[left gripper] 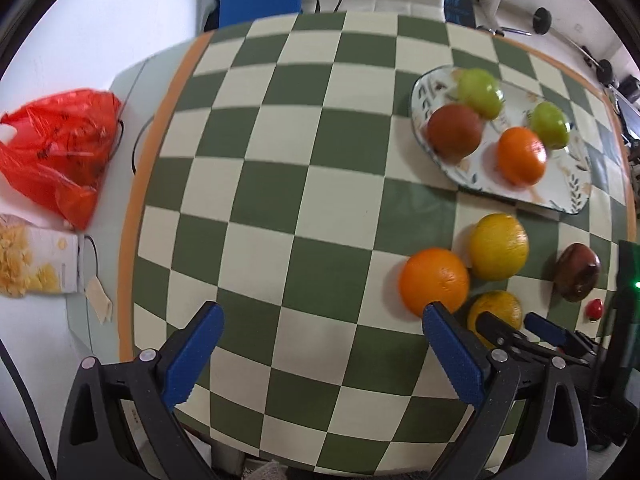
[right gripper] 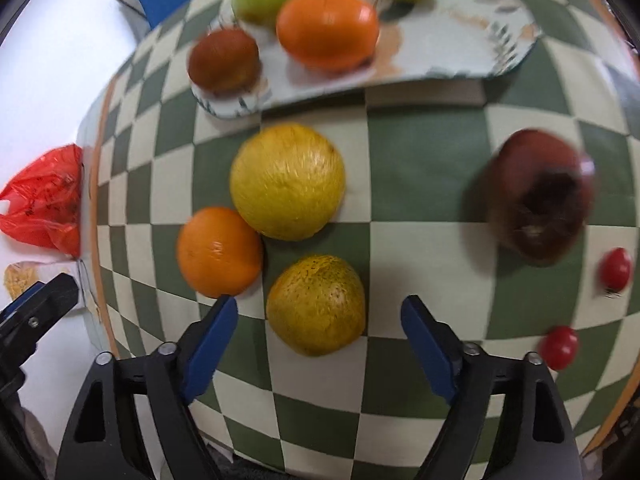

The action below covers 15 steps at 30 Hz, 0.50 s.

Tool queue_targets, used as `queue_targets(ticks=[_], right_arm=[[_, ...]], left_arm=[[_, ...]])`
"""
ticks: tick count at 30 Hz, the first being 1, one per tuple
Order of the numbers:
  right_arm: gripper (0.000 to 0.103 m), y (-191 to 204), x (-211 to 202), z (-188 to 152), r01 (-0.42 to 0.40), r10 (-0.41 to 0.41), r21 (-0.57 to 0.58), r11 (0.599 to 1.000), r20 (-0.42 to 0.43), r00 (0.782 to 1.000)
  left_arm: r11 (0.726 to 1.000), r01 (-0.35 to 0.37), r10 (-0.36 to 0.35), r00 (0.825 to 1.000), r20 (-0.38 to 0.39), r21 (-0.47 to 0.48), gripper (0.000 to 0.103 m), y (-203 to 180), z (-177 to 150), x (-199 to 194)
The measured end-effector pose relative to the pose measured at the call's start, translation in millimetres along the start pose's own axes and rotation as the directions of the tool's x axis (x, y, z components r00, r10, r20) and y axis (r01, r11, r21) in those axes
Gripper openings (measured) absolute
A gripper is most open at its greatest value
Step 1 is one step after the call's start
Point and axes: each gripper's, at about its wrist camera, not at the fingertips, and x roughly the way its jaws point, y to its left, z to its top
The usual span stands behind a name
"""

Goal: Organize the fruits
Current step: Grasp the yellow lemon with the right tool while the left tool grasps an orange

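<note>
The right gripper (right gripper: 318, 312) is hanging over the checked worktop (left gripper: 304, 184) with its jaws wide and holding nothing, and the mottled yellow-green citrus (right gripper: 316, 304) is lying just ahead of them, roughly centred in the gap. This looks like the approach to picking that fruit up for the patterned plate (right gripper: 448, 52), which is already carrying 4 fruits: 2 green apples, an orange and a brown-red fruit. Still loose on the worktop are sitting the orange (right gripper: 219, 251), the big yellow citrus (right gripper: 287, 181), a dark red fruit (right gripper: 540, 196) and 2 small red tomatoes at the right edge. To do this well, I would be lowering the jaws until the blue pads are flanking the widest part of the fruit, not its top, because a round waxy skin is likely to squirt out of a high pinch. The orange is lying just beside the left pad and seems to touch the big yellow citrus, so the approach should be staying square to avoid nudging either one. A gentle, steady close should be suiting soft fruit. The left gripper (left gripper: 320, 344) is also standing wide and empty over bare worktop, well left of the plate.
</note>
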Motion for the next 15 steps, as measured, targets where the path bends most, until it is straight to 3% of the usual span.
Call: queue_targets(ticks=[1, 2, 3, 7, 10, 15], right_arm=[[0.071, 0, 8, 0, -0.002, 0.001, -0.002, 1.0, -0.013, 1.0], [0.061, 1, 16, 0, -0.009, 0.009, -0.012, 1.0, -0.028, 1.0], [0.059, 2, 19, -2, -0.01, 0.009, -0.028, 1.0, -0.023, 1.0], [0.059, -8, 12, -14, 0.046, -0.046, -0.055, 0.997, -0.011, 0.999], [0.059, -27, 1, -21, 0.074, -0.074, -0.037, 0.997, -0.003, 0.997], [0.059, -49, -5, -25, 0.09, -0.09, -0.006, 0.996, 0.0, 0.996]], left_arm=[[1.0, 0.004, -0.004, 1.0, -0.017, -0.006, 0.102, 0, 1, 6], [1.0, 0.013, -0.014, 0.999, -0.034, -0.014, 0.102, 0, 2, 12], [0.999, 0.035, -0.036, 0.998, -0.051, -0.021, 0.102, -2, 5, 18], [0.996, 0.085, -0.084, 0.993, -0.078, 0.008, 0.101, -21, 14, 35], [0.991, 0.109, -0.102, 0.99, -0.095, 0.079, 0.102, -48, 21, 48], [0.971, 0.113, -0.084, 0.986, -0.144, 0.21, 0.097, -90, 22, 75]])
